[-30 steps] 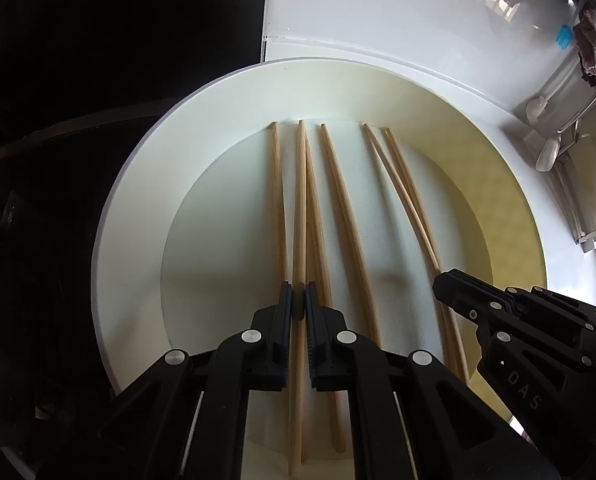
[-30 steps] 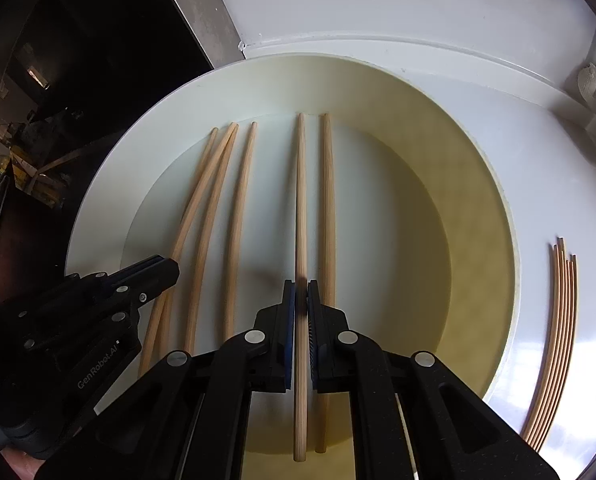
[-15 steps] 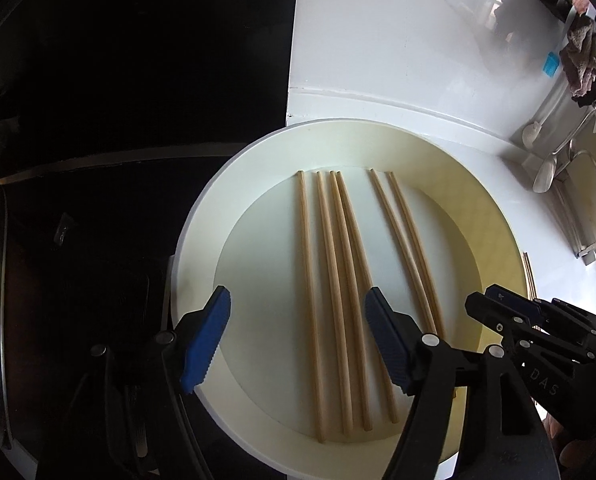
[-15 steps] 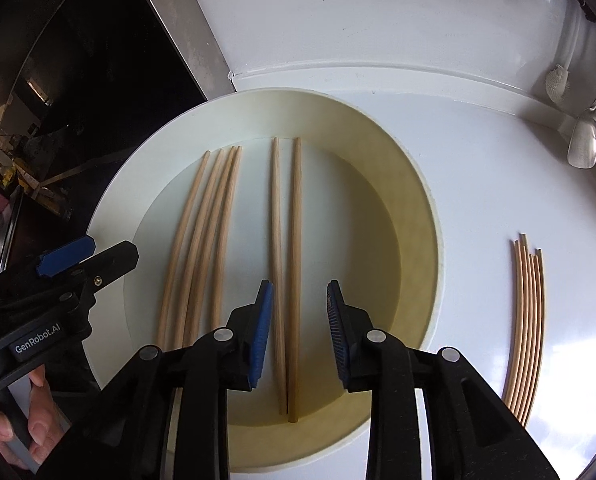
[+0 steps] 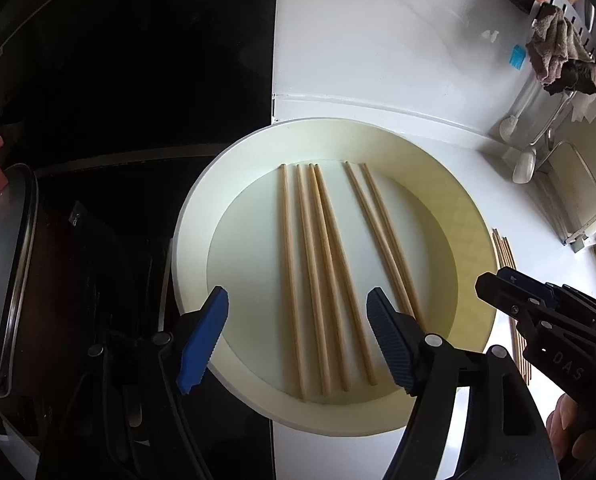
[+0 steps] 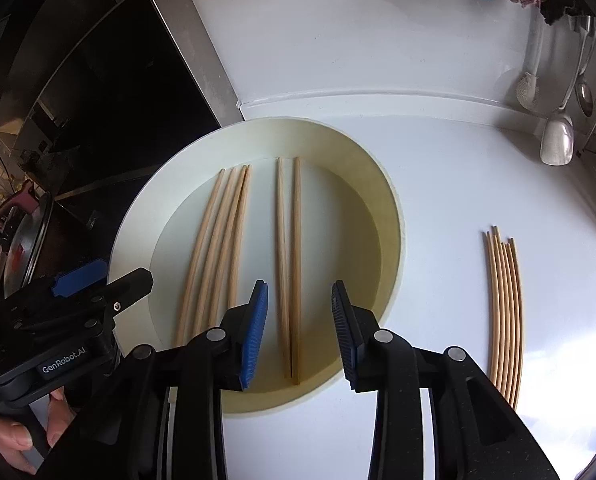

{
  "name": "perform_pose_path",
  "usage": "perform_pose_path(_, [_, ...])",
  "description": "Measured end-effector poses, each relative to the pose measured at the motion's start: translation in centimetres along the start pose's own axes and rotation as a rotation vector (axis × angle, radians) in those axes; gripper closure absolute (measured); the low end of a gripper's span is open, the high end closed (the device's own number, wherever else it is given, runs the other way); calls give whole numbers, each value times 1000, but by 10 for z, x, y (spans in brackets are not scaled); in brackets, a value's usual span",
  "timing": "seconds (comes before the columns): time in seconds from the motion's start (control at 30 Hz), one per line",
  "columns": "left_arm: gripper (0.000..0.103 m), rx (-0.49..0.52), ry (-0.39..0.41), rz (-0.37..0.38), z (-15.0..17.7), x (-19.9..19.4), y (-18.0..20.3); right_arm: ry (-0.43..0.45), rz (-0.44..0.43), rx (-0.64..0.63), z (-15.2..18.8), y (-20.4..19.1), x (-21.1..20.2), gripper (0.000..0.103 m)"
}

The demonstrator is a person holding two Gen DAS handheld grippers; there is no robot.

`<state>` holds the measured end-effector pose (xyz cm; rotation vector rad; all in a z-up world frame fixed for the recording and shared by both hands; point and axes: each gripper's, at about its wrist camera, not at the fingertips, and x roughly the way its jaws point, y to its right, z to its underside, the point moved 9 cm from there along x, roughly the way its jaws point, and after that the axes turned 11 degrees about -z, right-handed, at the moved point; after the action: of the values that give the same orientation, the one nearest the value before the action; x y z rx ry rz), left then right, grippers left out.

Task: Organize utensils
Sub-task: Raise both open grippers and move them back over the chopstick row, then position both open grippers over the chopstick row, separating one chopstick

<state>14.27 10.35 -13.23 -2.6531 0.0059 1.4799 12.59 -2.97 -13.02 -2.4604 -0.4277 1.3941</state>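
Note:
A round cream plate (image 5: 226, 184) (image 6: 381, 184) lies on the white counter and holds several wooden chopsticks: a left group (image 5: 313, 280) (image 6: 218, 248) and a right pair (image 5: 381, 240) (image 6: 290, 264). My left gripper (image 5: 298, 340) is open and empty above the plate's near left rim; it also shows in the right wrist view (image 6: 98, 284). My right gripper (image 6: 298, 332) is open and empty above the near ends of the right pair; it also shows in the left wrist view (image 5: 537, 312).
A bundle of thin bamboo skewers (image 6: 505, 312) (image 5: 505, 248) lies on the counter right of the plate. A black cooktop (image 5: 138, 80) and a pot lid (image 5: 6, 272) are at the left. Hanging spoons (image 6: 557, 136) and cloths (image 5: 557, 60) are at the back right.
Both grippers have opened and let go of the chopsticks they were shut on. Both have pulled back and risen from the plate. The chopsticks now lie in the plate.

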Motion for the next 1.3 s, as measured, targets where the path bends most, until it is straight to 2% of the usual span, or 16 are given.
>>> perform_pose_path(0.17, [32, 17, 9, 14, 9, -11, 17, 32, 9, 20, 13, 11, -22, 70])
perform_pose_path(0.27, [25, 33, 25, 15, 13, -19, 30, 52, 19, 27, 20, 19, -36, 64])
perform_pose_path(0.37, [25, 44, 32, 26, 17, -24, 44, 68, 35, 40, 29, 33, -49, 64])
perform_pose_path(0.5, [25, 62, 36, 32, 23, -32, 64, 81, 63, 82, 42, 63, -65, 64])
perform_pose_path(0.8, [18, 79, 56, 77, 41, -51, 115, 79, 139, 126, 72, 136, -99, 53])
perform_pose_path(0.87, [14, 74, 64, 76, 44, -55, 126, 84, 151, 125, 77, 151, -105, 48])
perform_pose_path(1.03, [12, 60, 34, 58, 58, -55, 154, 73, 182, 129, 92, 189, -105, 43])
perform_pose_path(1.3, [12, 85, 72, 38, 77, -52, 199, 51, 187, 142, 116, 228, -95, 43])
